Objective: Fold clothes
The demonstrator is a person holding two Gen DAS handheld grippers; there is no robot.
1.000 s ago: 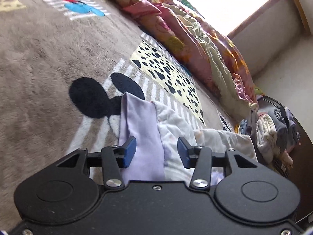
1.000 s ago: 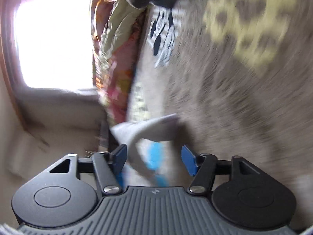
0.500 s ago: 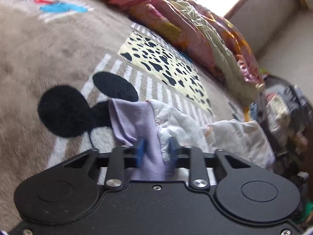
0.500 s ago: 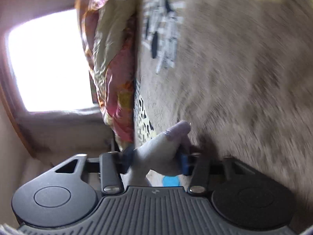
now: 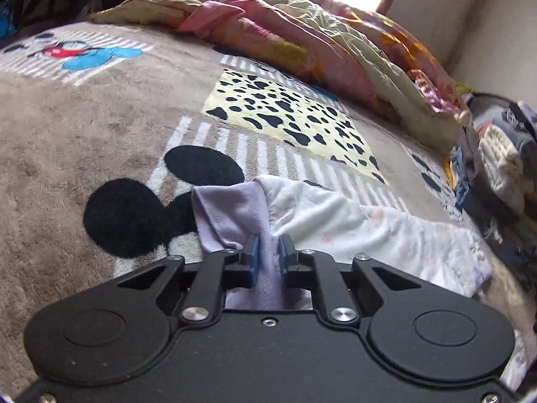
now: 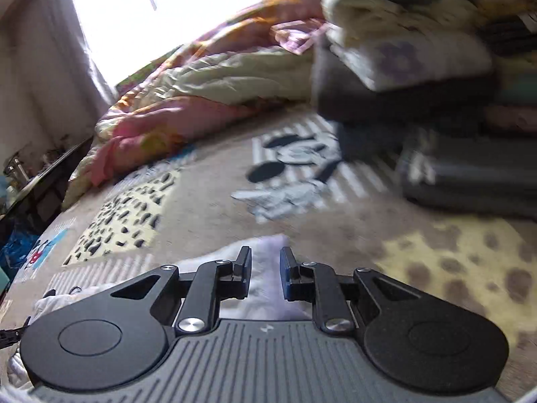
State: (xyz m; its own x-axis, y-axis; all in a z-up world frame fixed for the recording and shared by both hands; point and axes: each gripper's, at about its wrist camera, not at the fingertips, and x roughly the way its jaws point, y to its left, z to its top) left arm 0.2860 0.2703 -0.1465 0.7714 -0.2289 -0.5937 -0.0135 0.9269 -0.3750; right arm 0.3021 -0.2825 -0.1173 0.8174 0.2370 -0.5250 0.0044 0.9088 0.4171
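A small white garment (image 5: 352,221) with a lilac band (image 5: 231,208) lies on a brown cartoon-print blanket (image 5: 67,141). My left gripper (image 5: 267,255) is shut on the lilac band, which bunches up between the blue pads (image 5: 253,258). In the right wrist view the same pale garment (image 6: 265,268) runs between the fingers of my right gripper (image 6: 265,268), which is shut on its other end. The cloth stretches low over the blanket between the two grippers.
A crumpled floral quilt (image 5: 319,43) lies along the far side of the bed under a bright window (image 6: 161,16). Stacks of folded clothes (image 6: 419,67) stand on the blanket at the right. More clothes (image 5: 500,154) are piled past the bed's far right.
Both grippers went from open to shut on the garment's ends. The right gripper has swung round sharply, so its view now faces the folded stacks. The garment is pulled out wider.
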